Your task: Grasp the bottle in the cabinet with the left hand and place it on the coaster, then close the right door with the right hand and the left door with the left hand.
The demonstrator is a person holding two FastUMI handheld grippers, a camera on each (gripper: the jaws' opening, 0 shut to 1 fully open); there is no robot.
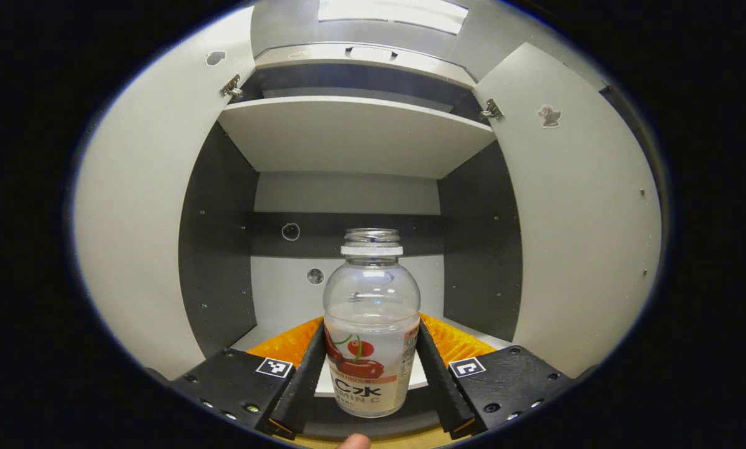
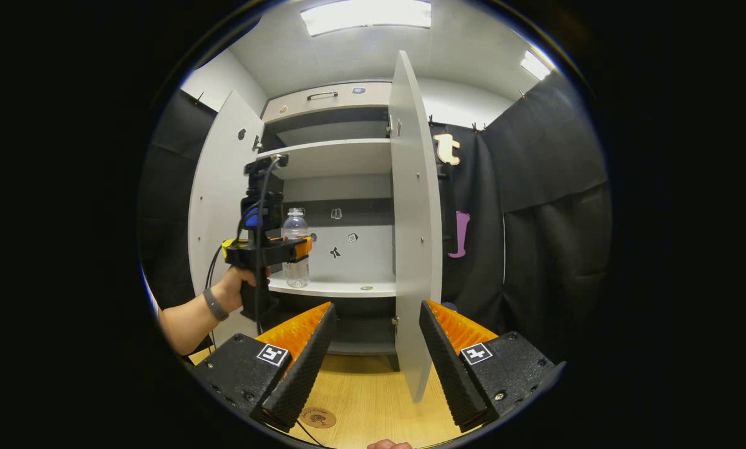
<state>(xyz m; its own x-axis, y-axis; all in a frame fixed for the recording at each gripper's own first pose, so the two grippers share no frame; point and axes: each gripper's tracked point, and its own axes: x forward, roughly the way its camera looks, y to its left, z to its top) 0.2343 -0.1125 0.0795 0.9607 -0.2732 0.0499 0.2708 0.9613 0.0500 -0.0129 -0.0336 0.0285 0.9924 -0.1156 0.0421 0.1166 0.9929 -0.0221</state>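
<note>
In the left gripper view the left gripper [image 1: 371, 368] has its jaws on either side of the bottle [image 1: 371, 324], both fingers pressing against the labelled lower half, so it is grasping the bottle. The bottle stands upright and uncapped inside the cabinet [image 1: 348, 193], on the lower shelf [image 1: 273, 324]; its base is cut off by the gripper body, so whether it is touching the shelf or lifted cannot be told. A fingertip [image 1: 354, 441] pokes in at the near edge. The left door [image 1: 136, 218] and the right door [image 1: 585, 212] both stand wide open. In the right gripper view the right gripper [image 2: 373, 362] hangs over the wooden desk [image 2: 379, 399] with its jaws released and nothing between them, well apart from the cabinet. Far off, a hand [image 2: 239, 284] holds the left gripper at the shelf with the bottle in it. The coaster [image 2: 318, 417] lies on the desk near the right gripper's left finger, partly hidden behind it.
</note>
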